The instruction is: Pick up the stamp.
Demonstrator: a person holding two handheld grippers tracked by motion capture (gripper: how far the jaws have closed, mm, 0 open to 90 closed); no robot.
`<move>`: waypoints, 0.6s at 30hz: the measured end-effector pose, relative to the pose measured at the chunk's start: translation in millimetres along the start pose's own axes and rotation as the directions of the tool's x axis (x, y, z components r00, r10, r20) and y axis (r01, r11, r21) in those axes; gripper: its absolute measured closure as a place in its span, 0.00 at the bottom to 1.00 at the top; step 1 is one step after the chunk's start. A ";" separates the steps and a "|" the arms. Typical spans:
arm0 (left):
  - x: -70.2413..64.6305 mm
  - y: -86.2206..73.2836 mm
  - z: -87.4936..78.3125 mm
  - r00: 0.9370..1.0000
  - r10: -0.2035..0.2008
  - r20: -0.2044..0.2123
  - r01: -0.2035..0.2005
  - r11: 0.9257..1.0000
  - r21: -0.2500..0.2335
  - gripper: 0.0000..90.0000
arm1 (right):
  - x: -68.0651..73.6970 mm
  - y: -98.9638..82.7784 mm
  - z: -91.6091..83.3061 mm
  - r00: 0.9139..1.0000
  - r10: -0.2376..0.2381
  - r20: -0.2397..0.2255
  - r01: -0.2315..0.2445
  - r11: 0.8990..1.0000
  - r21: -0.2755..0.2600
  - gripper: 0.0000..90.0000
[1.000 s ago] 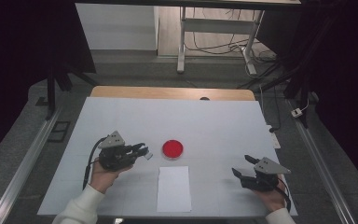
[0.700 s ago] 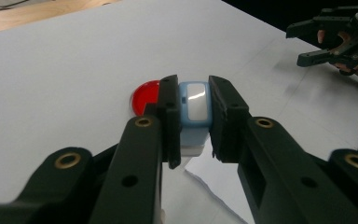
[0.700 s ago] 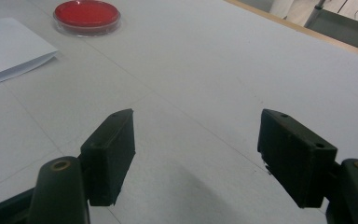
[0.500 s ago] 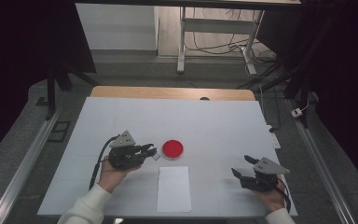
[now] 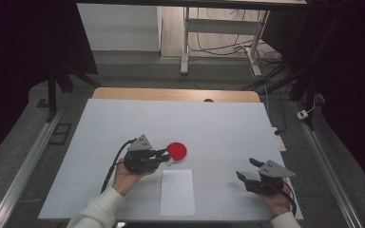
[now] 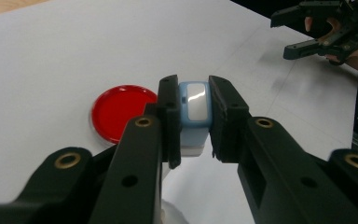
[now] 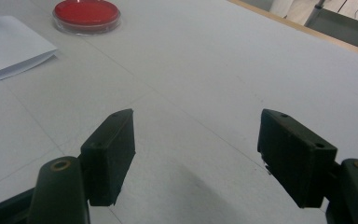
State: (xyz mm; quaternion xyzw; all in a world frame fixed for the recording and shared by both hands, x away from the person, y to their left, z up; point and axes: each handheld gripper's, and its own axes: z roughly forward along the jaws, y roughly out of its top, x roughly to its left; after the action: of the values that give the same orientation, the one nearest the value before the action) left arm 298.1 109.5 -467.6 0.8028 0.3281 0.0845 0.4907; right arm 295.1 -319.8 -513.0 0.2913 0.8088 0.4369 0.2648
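Blue stamp [image 6: 194,105] clamped in left hand-held gripper [image 6: 192,122], beside red dish [image 6: 121,111]

Red dish [image 5: 177,150] and paper sheet [image 5: 177,192] mid-table, open tabletop [image 5: 218,128] all around

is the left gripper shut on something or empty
Shut on something: in the left gripper view the left gripper has both jaws pressed against a small blue stamp, beside the red ink pad.

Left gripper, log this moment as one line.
left gripper: shut on blue stamp | beside red ink pad | right gripper: open, empty
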 end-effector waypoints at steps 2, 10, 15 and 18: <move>-2.1 1.0 4.0 1.000 0.004 0.006 -0.004 1.000 0.005 0.83 | 0.0 0.0 0.0 1.000 -0.001 0.000 0.001 1.000 0.000 0.30; -8.4 4.9 15.5 1.000 0.017 0.026 -0.017 1.000 0.018 0.83 | -0.1 -0.2 0.0 1.000 0.000 0.000 0.000 1.000 0.001 0.30; -11.4 6.8 21.1 0.999 0.022 0.036 -0.023 0.999 0.023 0.83 | 0.0 -0.2 0.1 1.000 -0.001 0.000 0.001 1.000 0.001 0.30; -12.8 7.8 23.3 0.999 0.024 0.038 -0.025 0.999 0.023 0.83 | 0.0 -0.2 0.0 1.000 -0.001 0.000 0.001 1.000 0.000 0.30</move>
State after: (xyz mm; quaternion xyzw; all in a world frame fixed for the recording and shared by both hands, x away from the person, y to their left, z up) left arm 302.5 82.3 -470.3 0.8140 0.3096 0.0714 0.4862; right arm 295.1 -319.9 -513.1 0.2910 0.8090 0.4367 0.2650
